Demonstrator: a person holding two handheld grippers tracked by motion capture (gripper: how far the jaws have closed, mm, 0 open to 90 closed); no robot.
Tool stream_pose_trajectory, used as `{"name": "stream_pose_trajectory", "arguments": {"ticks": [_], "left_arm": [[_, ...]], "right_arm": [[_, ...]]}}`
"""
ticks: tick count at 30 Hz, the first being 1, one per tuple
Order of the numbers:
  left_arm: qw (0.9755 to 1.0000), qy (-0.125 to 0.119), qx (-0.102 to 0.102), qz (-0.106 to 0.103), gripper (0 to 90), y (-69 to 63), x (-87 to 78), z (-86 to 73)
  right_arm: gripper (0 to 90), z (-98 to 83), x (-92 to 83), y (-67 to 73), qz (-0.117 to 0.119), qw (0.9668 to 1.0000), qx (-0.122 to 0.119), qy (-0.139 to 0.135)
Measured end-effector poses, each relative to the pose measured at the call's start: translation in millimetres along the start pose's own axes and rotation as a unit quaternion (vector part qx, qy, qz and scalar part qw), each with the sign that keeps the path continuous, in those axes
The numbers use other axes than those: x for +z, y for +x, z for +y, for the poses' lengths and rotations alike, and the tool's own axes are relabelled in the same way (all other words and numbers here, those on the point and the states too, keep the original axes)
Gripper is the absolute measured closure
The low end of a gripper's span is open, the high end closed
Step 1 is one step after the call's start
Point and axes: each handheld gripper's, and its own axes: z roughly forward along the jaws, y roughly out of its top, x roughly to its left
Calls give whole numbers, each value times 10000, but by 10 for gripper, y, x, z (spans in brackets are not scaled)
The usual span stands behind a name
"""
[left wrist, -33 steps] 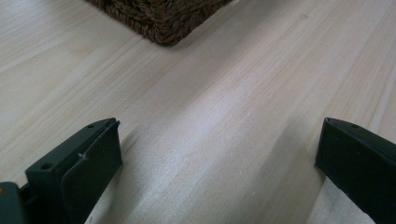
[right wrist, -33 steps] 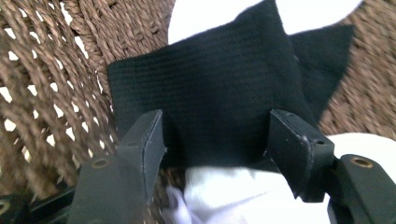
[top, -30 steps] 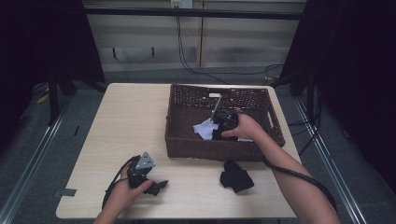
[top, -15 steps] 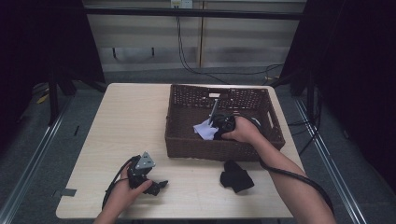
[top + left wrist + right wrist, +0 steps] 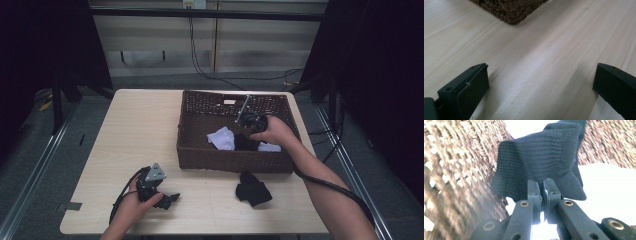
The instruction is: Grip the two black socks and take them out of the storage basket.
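Black ribbed knit cloth [image 5: 541,160] is pinched between the jaws of the right claw [image 5: 542,185], which have just been closing on it, inside the brown wicker basket [image 5: 200,150] toward the 2 o'clock part of the table [image 5: 130,130], with white cloths [image 5: 222,138] lying beside it. The left claw [image 5: 539,85] is held with its jaws spread wide and nothing between them, low over bare wood at the table's 7 o'clock corner. Another black cloth [image 5: 253,190] is seen on the table just outside the basket's near wall, toward 5 o'clock.
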Motion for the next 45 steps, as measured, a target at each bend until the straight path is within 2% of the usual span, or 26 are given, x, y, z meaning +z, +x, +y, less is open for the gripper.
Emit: {"name": "stream_pose_trajectory", "arguments": {"ticks": [4,7,11,14,15,18,20,22,24,26,27,28,29,32,39,45], "left_arm": [[10000,-12,-16,-9,0,-1,1,0],[10000,-3,-1,-9,0,1,0,0],[10000,-16,-20,3,0,-2,1,-1],[10000,-13,-15,5,0,-2,1,-1],[10000,-12,-16,3,0,-2,1,-1],[10000,-13,-17,4,0,-2,1,-1],[10000,-2,1,4,0,0,0,0],[10000,-2,3,-8,0,1,0,0],[10000,-12,-16,3,0,-2,1,-1],[10000,-11,-16,3,0,-2,1,-1],[10000,1,2,3,0,0,0,0],[10000,-11,-15,4,0,-2,1,-1],[10000,-11,-14,3,0,-1,1,0],[10000,1,-3,-1,0,-1,0,0],[10000,2,-1,0,0,0,0,0],[10000,2,3,3,0,0,0,0]], "right_arm": [[859,-96,-128,-56,-160,9998,112,-29],[859,-134,-151,-78,-176,9997,144,-39],[857,-151,-137,-92,-115,9996,265,-48],[855,-138,-4,-88,-43,9997,210,95],[855,-133,22,-83,-41,9997,216,58],[856,-120,-4,-76,9,9998,210,19],[856,-122,-84,-86,29,9999,158,9],[857,-119,-143,-77,25,9998,219,32],[857,-125,-323,-79,-23,9998,190,54],[857,-129,-379,-78,-19,9998,198,33],[857,-136,-490,-81,-47,9998,173,29],[857,-136,-490,-81,-47,9998,173,29],[858,-142,-596,-82,-63,9998,175,23],[858,-146,-742,-68,-14,9998,205,2],[858,-174,-978,-49,-42,9998,188,-67],[857,-200,-1104,-30,-58,9998,160,-66]]}}
